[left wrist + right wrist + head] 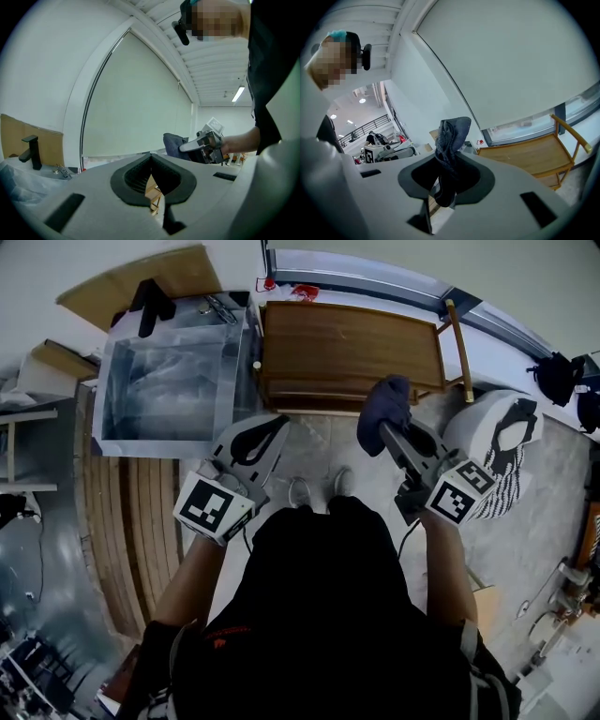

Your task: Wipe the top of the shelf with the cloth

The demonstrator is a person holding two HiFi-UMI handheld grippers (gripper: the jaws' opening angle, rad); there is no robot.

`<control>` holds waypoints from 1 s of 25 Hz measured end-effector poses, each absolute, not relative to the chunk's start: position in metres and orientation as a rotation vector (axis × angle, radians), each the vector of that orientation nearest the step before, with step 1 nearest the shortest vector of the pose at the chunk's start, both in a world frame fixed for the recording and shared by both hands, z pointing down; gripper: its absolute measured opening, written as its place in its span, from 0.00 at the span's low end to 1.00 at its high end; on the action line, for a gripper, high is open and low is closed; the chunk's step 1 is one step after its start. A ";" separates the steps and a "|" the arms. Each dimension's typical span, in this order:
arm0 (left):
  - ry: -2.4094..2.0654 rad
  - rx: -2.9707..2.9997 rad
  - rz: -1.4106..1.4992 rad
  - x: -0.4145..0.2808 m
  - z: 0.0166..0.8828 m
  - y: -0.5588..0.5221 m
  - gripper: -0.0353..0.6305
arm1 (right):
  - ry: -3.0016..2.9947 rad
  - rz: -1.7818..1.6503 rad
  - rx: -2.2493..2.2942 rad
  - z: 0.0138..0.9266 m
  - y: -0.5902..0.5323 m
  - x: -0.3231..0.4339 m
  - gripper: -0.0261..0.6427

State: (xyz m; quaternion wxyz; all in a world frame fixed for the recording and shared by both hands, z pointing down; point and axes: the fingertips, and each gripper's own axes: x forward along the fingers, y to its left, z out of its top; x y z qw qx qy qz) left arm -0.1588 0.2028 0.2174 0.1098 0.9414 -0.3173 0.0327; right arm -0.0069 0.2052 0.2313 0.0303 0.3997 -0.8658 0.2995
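One cloth point(451, 136) in right gripper point(444, 186), one shelf point(352, 352)

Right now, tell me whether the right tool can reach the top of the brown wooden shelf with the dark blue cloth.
Probably yes. The right tool is shut on the dark blue cloth, near the front edge of the brown wooden shelf, with nothing between them.
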 end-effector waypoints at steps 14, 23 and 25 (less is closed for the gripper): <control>-1.013 2.737 0.149 -0.120 0.225 0.126 0.08 | -2.718 0.956 1.141 0.244 0.112 0.029 0.16; -1.126 2.648 0.245 -0.063 0.241 0.047 0.08 | -2.666 0.968 1.056 0.270 0.022 0.099 0.16; -1.164 2.615 0.283 -0.055 0.247 0.031 0.08 | -2.662 0.977 1.022 0.276 0.003 0.113 0.16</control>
